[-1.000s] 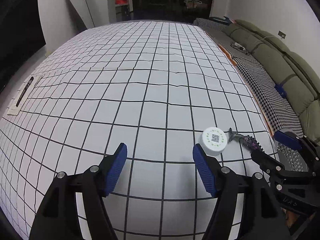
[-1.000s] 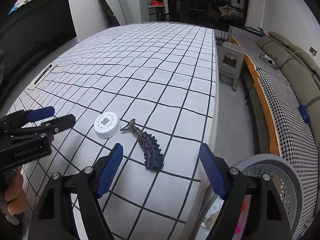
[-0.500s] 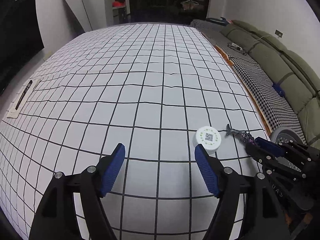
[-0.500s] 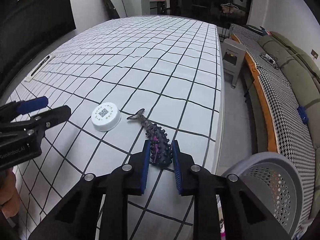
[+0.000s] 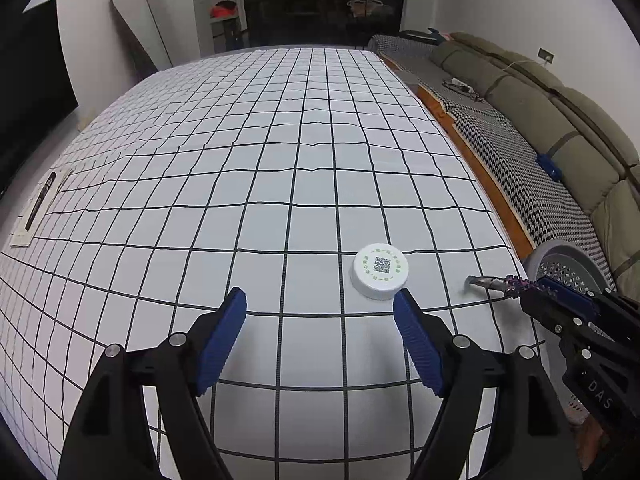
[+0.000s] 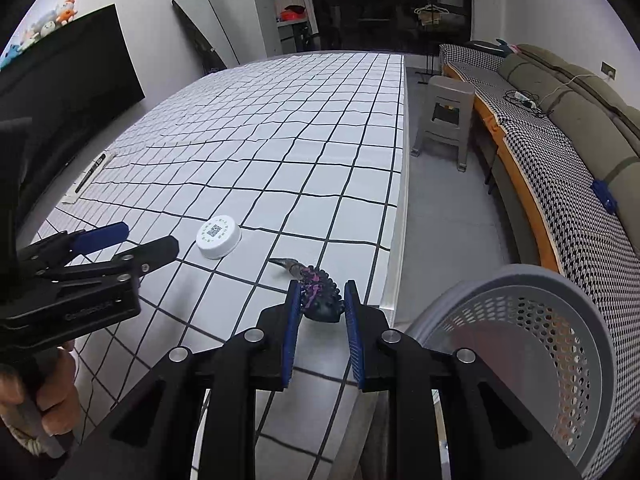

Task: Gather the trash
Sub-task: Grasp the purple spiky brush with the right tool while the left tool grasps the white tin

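My right gripper [image 6: 320,300] is shut on a dark purple spiky toy [image 6: 318,294] and holds it just above the table's right edge; its tail points left. In the left wrist view the toy [image 5: 496,283] sticks out of the right gripper [image 5: 540,290]. A white round lid with a QR code [image 5: 379,271] lies on the checked tablecloth, just ahead of my left gripper's right finger. It also shows in the right wrist view [image 6: 218,236]. My left gripper [image 5: 320,312] is open and empty.
A grey perforated bin [image 6: 520,348] stands on the floor right of the table [image 6: 304,128]. A grey stool [image 6: 444,116] and a sofa [image 6: 580,128] lie beyond. A pen on paper [image 5: 38,204] rests at the table's left edge.
My right gripper closed on the spiky toy and carried it right toward the table edge. The left gripper stayed open and the lid has not moved.
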Motion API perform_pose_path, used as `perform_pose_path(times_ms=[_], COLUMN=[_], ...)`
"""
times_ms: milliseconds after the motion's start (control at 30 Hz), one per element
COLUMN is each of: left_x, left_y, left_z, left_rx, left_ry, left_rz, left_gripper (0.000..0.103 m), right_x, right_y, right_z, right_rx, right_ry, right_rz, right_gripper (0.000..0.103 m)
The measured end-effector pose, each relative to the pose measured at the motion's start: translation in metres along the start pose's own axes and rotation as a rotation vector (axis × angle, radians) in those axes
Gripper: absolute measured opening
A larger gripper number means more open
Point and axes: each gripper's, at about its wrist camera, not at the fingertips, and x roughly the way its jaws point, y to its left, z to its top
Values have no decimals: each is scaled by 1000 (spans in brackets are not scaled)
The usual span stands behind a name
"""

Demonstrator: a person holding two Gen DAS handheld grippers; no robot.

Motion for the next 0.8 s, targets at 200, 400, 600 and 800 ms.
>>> perform_pose_path(times_ms=[200, 400, 600, 800], left_x=[6, 21, 38, 47], left_y=[-16, -29, -32, -34], left_z=[2, 8, 16, 18], left_rx=[18, 24, 24, 28], left_ry=[10, 33, 59, 81], left_rz=[-14, -7, 2, -11], left_gripper=[76, 76, 74, 55], right_x=[-11, -19, -27, -30], right_y=[-5, -13, -18, -20], right_z=[-9, -20, -23, -23], right_rx=[27, 64, 75, 81], right_ry=[-13, -15, -25, -32], right_rz=[13, 28, 34, 42], right_gripper=[21, 21, 21, 21])
